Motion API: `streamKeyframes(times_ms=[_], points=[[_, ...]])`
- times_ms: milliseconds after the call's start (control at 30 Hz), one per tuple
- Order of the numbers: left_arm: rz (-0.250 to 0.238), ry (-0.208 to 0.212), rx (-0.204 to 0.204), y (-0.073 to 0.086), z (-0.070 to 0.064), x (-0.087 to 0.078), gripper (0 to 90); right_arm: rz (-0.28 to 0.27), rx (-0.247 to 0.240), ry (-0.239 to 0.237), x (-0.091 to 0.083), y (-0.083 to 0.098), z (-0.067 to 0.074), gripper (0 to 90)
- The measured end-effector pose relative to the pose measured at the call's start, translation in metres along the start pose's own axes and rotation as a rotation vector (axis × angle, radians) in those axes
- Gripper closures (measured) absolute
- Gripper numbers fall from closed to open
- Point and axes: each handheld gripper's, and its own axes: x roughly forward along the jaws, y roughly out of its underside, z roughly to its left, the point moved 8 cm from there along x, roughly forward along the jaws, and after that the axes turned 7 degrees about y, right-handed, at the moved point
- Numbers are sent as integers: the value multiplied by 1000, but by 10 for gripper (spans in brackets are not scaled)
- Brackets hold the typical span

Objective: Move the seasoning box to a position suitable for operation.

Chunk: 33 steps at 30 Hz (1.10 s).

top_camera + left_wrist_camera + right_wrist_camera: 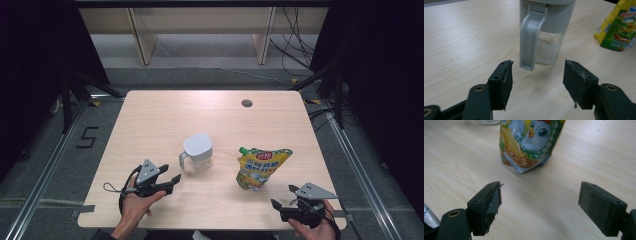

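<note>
**Left claw lining up on the jug handle, nothing gripped yet**

My left gripper [169, 181] sits near the front left of the table [150, 115], jaws pointed at the small clear jug [198, 152]. Its jaws are partly open with nothing between them; in the left gripper view the grey handle [530, 40] hangs just ahead of the gap, pads not touching it. My right gripper [282, 196] is at the front right, jaws wide apart and empty, aimed at the yellow pouch [261, 167] but well short of it.

How I'd do this grab well, as I judge it:
- push forward until the handle strap sits fully between the pads, not just its lower tip
- keep the jaws square to the strap's flat sides so it doesn't twist out
- pinch mid-strap, below the lid hinge, then lift straight so the jug stays upright
- the handle is offset slightly left of the gap's centre, so shift left a touch first

Containers:
- jug: upright, mid-table, white lid [197, 144] closed, a pale grainy fill in the bottom part, looks like rice or sugar, can't tell which
- pouch: just right of the jug and apart from it, green spout cap [243, 149] on, bulging so likely full, contents hidden
</note>
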Motion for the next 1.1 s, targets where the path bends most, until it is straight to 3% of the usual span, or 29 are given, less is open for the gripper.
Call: streamKeyframes(times_ms=[133, 200, 267, 433, 500, 633, 700, 733, 967, 1033, 1100], points=[[9, -29, 6, -5, 6, 13, 446, -11, -1, -19, 0, -1, 3, 196], [15, -43, 15, -6, 8, 14, 447, 9, 22, 1, -2, 0, 4, 197], [7, -52, 12, -10, 11, 20, 459, 6, 11, -6, -1, 0, 3, 196], [14, -68, 47, -14, 14, 31, 471, -1, -2, -3, 1, -1, 0, 197], [19, -66, 51, -15, 13, 35, 481, 0, 0, -4, 1, -1, 1, 196], [17, -60, 46, -17, 13, 45, 620, -13, -13, -3, 1, -1, 1, 195], [18, -50, 52, -18, 14, 47, 651, -6, 19, -8, 1, -1, 3, 195], [18, -56, 55, -18, 15, 47, 670, -6, 3, -4, 2, -1, 2, 195], [5, -69, 57, -19, 26, 48, 691, 7, 6, -15, 1, 0, 4, 195], [1, -73, 63, -20, 28, 51, 693, -6, -21, 0, 2, -1, 1, 196], [1, -80, 79, -21, 31, 52, 698, -12, -12, -8, 3, -1, 1, 196]])
